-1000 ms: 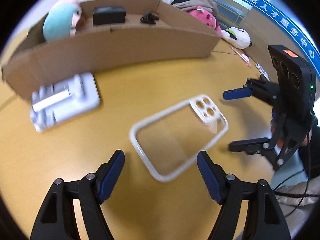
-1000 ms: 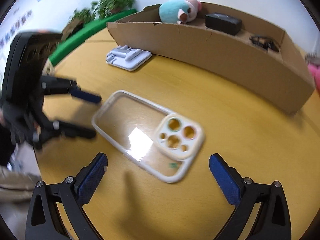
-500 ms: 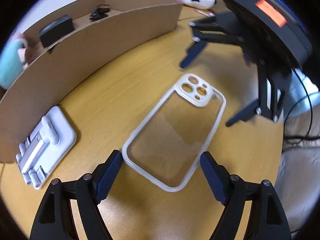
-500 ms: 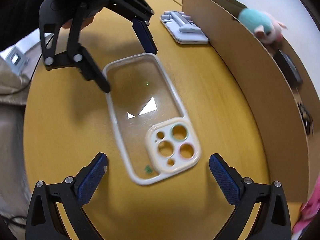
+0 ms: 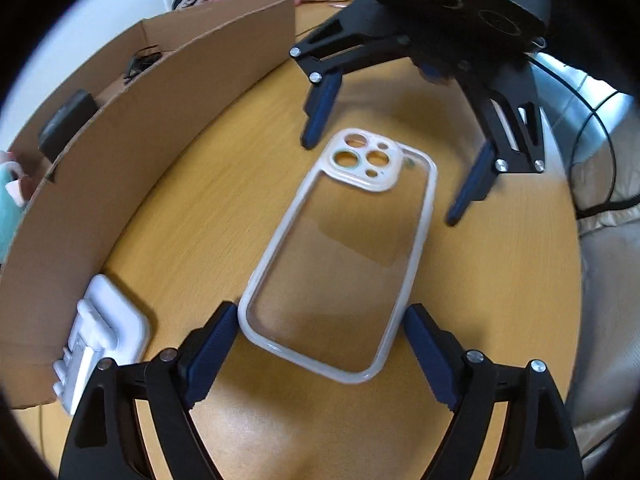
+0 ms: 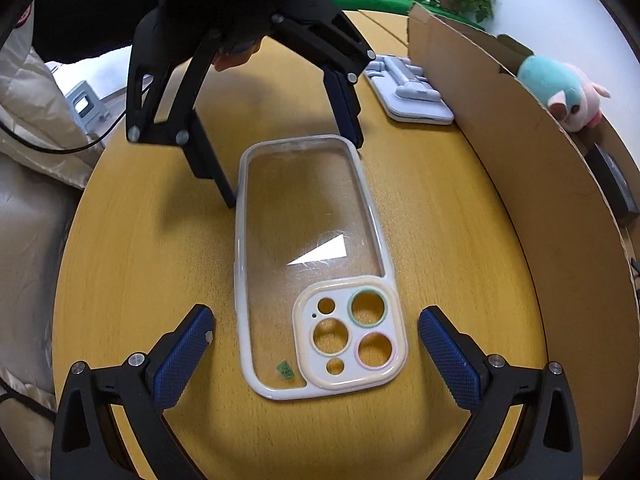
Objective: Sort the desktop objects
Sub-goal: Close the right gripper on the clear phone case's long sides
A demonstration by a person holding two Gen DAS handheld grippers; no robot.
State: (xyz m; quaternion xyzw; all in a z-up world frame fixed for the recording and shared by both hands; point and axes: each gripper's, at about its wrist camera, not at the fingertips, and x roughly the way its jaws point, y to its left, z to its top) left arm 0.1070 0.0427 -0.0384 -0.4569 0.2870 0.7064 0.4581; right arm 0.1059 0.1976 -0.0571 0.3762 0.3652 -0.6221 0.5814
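Observation:
A clear phone case [image 5: 340, 248] with a white rim and a cream camera block lies flat on the round wooden table [image 5: 500, 280]. My left gripper [image 5: 320, 344] is open, and its blue pads flank the case's plain end, close to both rims. My right gripper [image 6: 316, 360] is open around the camera end [image 6: 348, 340], with a gap on each side. Each gripper shows in the other's view: the right gripper [image 5: 380, 182] hangs over the camera block, and the left gripper [image 6: 293, 174] straddles the far end. Both point steeply down.
A long cardboard box [image 5: 160, 112] runs along one side and holds a teal plush toy [image 6: 560, 88], a black box [image 5: 68, 120] and a black cable. A white phone stand [image 5: 100, 340] lies by the box wall. A person's dark sleeve [image 6: 92, 12] and the table edge are close.
Both grippers rolled and came down over the case's opposite ends. The case now runs lengthways between them, where before it lay askew ahead of the fingers.

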